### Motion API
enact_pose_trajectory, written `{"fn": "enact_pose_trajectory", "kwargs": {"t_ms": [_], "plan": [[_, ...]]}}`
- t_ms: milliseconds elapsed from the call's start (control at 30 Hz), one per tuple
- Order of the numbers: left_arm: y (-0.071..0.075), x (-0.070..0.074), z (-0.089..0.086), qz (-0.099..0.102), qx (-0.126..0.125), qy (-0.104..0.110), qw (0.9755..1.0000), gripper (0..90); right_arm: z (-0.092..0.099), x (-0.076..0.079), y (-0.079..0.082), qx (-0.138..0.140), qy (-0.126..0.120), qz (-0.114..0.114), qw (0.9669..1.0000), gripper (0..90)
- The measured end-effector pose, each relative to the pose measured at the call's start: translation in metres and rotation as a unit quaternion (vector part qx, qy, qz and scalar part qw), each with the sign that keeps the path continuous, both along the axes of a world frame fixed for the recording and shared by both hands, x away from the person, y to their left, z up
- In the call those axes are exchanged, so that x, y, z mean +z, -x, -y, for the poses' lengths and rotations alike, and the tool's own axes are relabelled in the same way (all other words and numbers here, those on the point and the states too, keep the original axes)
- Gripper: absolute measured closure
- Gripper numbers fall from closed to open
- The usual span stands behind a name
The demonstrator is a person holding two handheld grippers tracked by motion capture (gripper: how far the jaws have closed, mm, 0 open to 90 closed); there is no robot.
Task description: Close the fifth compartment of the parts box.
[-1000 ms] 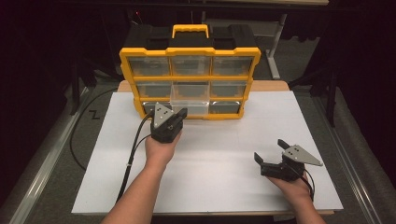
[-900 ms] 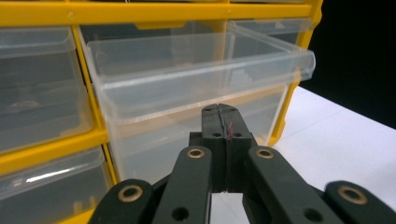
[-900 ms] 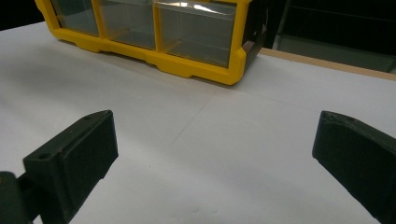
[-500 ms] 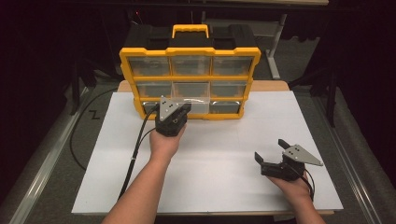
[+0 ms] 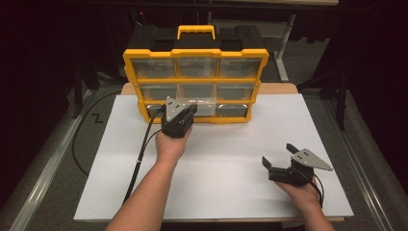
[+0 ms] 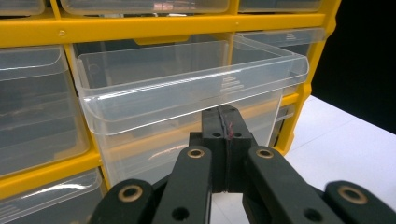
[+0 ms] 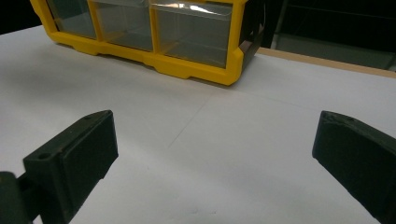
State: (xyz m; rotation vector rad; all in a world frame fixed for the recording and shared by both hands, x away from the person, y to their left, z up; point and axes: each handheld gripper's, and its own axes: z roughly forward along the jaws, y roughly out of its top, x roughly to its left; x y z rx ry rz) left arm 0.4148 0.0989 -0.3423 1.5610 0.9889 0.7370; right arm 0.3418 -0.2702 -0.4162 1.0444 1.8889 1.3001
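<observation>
— So where's the left gripper point(image 6: 222, 122)?
— At the yellow organizer point(image 5: 194, 79), jaws pressed together just under the lip of the pulled-out clear drawer point(image 6: 187, 88) (middle row).
— And the right gripper point(image 5: 285, 161)?
— Jaws wide apart, low over the white worktop point(image 5: 240, 159)

lab bench | white tabletop point(image 5: 216, 192) | dark surround | yellow parts organizer point(image 5: 195, 79)

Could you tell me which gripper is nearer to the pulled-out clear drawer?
Left. The left gripper is right at the clear drawer, its fingers closed beneath its front lip. The right gripper rests open, far back on the white sheet.
</observation>
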Motion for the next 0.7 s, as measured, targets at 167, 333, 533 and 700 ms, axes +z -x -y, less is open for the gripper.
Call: {"fn": "enact_pose_trajectory", "kwargs": {"t_ms": [167, 333, 533, 700], "plan": [[-0.008, 0.000, 0.001, -0.004, 0.005, -0.002, 1.0000, 89.8, 0.001, 0.000, -0.001, -0.002, 0.000, -0.001, 1.0000, 1.6], [-0.016, -0.001, 0.000, -0.009, 0.012, -0.003, 0.9999, 89.7, 0.002, 0.000, -0.001, -0.004, -0.002, 0.001, 1.0000, 1.6], [-0.022, -0.001, -0.003, -0.013, 0.019, -0.003, 0.9997, 89.8, 0.002, 0.000, -0.001, -0.003, -0.002, 0.001, 1.0000, 1.6], [-0.028, 0.000, -0.003, -0.013, 0.023, -0.001, 0.9996, 89.8, 0.002, 0.001, 0.000, -0.004, -0.004, 0.001, 1.0000, 1.7]]}}
